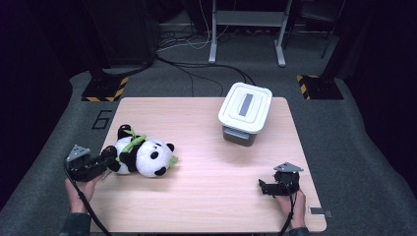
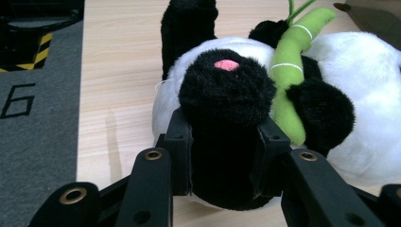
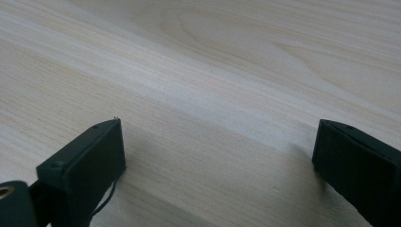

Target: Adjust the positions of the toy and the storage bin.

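A black-and-white plush panda [image 1: 142, 156] lies on its side at the left of the wooden table [image 1: 206, 196], with a green bamboo stalk [image 2: 293, 71] against its belly. My left gripper [image 1: 105, 161] is shut on one black leg of the panda [image 2: 224, 142]; both pads press into the fur. A hand holds that gripper at the table's left edge. My right gripper [image 1: 265, 188] rests near the table's front right, jaws wide apart over bare wood [image 3: 213, 118], with nothing between them.
A white lidded plastic box [image 1: 245, 112] stands at the back right of the table. Beyond the table lie grey carpet, cables, a floor mark "6" [image 1: 102, 119] and stands with yellow-black striped bases [image 1: 104, 90].
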A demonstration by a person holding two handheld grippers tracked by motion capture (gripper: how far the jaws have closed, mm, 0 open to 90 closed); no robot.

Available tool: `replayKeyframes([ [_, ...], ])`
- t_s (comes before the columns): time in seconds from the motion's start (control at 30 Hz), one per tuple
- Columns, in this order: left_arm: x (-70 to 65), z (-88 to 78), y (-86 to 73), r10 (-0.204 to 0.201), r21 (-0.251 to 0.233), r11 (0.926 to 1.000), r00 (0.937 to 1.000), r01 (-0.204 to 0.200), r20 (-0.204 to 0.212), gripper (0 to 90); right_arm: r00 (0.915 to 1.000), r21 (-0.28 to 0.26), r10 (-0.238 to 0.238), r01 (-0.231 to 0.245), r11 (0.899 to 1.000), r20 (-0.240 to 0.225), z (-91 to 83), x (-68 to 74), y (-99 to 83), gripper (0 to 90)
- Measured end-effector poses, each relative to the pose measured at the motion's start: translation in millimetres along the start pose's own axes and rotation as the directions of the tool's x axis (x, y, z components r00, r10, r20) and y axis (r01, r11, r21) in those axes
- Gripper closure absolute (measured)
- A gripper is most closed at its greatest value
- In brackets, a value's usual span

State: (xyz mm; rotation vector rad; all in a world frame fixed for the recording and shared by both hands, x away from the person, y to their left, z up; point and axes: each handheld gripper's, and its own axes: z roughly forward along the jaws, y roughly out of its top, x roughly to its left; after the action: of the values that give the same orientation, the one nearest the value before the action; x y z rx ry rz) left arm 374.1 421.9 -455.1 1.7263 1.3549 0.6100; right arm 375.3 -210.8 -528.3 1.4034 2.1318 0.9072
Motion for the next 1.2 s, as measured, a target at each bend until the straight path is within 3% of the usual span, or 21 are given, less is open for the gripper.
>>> replayKeyframes([
  [0.17, 0.4, -1.3, -0.8, -0.009, 0.003, 1.0, 0.9999, 0.009, -0.006, 60.2, 1.0, 0.0, 0.0, 0.0, 1.0, 0.001, 0.0, 0.0, 0.0, 2.5],
  [0.3, -4.4, -8.0, -1.3, -0.037, -0.007, 0.9993, 0.9982, 0.036, -0.048, 40.7, 1.0, -0.001, -0.001, 0.001, 1.0, 0.0, -0.1, -0.1, -0.1, 2.5],
  [0.4, -7.9, -14.4, -4.4, -0.055, 0.0, 0.9985, 0.9974, 0.055, -0.047, 23.8, 1.0, -0.001, -0.001, 0.001, 1.0, 0.001, -0.1, -0.1, -0.1, 2.5],
  [0.5, -11.0, -17.6, -7.7, -0.064, -0.004, 0.9979, 0.9971, 0.064, -0.041, 16.7, 1.0, -0.001, -0.001, 0.001, 1.0, 0.001, -0.1, 0.0, -0.1, 2.6],
  [0.8, -34.1, -15.4, -28.4, -0.025, 0.043, 0.9987, 0.999, 0.027, -0.038, 11.2, 1.0, -0.001, -0.001, 0.001, 1.0, 0.001, -0.1, 0.0, -0.1, 2.5],
  [1.07, -58.8, 11.6, -63.8, 0.004, 0.139, 0.9903, 0.9993, 0.001, -0.037, 6.6, 1.0, -0.001, 0.0, 0.0, 1.0, 0.001, -0.1, 0.1, -0.1, 2.5],
  [1.2, -65.4, 20.3, -73.9, 0.012, 0.15, 0.9886, 0.9989, -0.004, -0.046, 5.6, 1.0, 0.0, 0.001, -0.001, 1.0, 0.001, -0.1, 0.1, -0.1, 2.5],
])
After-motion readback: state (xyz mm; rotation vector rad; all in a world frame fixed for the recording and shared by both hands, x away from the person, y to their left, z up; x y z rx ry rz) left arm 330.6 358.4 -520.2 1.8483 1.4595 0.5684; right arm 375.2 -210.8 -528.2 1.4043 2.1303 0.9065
